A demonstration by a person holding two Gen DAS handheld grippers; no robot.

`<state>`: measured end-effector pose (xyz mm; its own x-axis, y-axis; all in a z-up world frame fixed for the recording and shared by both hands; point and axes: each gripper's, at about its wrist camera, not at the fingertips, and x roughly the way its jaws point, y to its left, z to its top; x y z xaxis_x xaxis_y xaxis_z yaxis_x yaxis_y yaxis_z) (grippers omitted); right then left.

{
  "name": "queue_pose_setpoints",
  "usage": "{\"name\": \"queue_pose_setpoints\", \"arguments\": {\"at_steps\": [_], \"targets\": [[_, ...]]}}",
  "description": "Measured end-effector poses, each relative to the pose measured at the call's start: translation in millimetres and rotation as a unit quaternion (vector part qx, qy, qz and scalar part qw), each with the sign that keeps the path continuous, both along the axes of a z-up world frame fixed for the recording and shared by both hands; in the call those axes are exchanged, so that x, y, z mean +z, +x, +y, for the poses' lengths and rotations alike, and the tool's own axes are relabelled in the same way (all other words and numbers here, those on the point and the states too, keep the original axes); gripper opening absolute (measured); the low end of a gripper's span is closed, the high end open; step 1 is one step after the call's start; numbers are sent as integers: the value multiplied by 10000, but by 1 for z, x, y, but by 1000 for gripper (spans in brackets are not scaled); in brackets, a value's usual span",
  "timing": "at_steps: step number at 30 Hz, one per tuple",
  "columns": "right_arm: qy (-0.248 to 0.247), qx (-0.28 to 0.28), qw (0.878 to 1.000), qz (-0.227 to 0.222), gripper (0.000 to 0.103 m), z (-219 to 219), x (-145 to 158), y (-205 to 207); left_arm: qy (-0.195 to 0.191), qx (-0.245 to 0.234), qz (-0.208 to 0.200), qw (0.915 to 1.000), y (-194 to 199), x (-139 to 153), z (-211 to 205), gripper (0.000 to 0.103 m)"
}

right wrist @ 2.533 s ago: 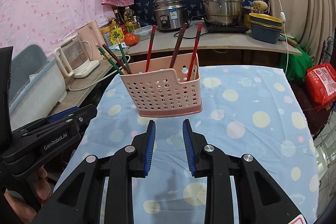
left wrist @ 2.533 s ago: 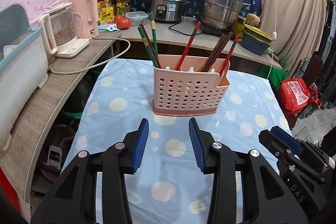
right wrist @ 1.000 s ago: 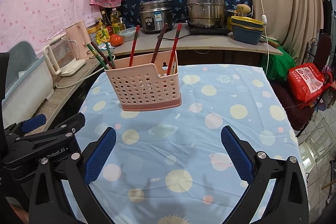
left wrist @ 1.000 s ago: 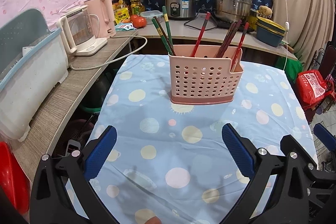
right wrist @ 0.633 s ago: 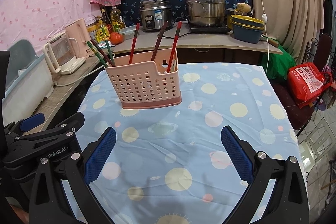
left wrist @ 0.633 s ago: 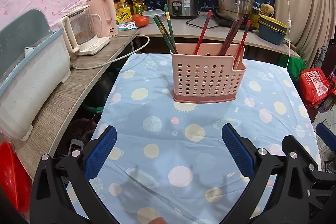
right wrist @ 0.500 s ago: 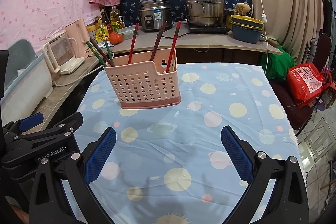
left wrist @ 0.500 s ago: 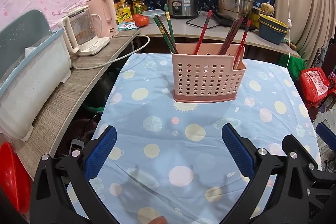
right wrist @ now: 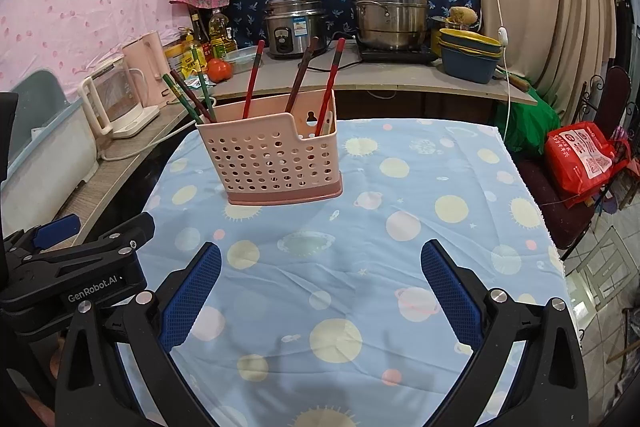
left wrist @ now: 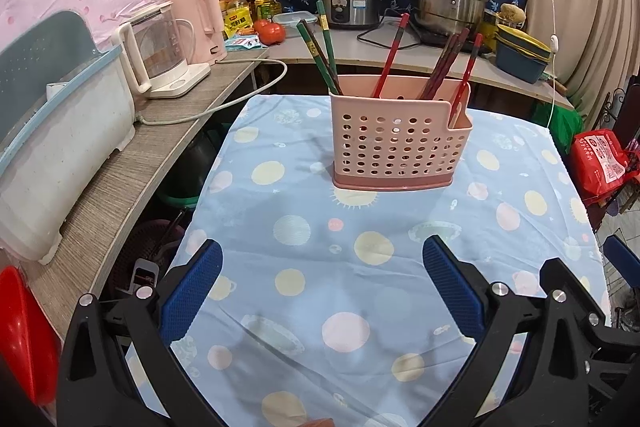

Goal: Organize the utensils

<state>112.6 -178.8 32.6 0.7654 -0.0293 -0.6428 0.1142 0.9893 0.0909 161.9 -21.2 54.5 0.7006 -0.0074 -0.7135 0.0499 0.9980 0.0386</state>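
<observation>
Left wrist view shows the pink perforated utensil caddy (left wrist: 400, 143) upright mid-desk (left wrist: 304, 307) on the planet-print cloth, with green chopsticks (left wrist: 324, 55) at its left end, red chopsticks (left wrist: 390, 55) and brown ones toward the right. The left gripper (left wrist: 320, 291) and right gripper (right wrist: 320, 291) both hover near the front edge, fingers spread wide and empty, likely because sorting looks complete.
</observation>
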Motion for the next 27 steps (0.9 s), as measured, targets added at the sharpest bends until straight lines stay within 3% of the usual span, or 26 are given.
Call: {"name": "queue_pose_setpoints", "arguments": {"at_steps": [27], "targets": [[-13, -6, 10000, 53, 97, -1, -4, -2, 68, -97, 32, 9999, -2, -4, -4, 96]]}}
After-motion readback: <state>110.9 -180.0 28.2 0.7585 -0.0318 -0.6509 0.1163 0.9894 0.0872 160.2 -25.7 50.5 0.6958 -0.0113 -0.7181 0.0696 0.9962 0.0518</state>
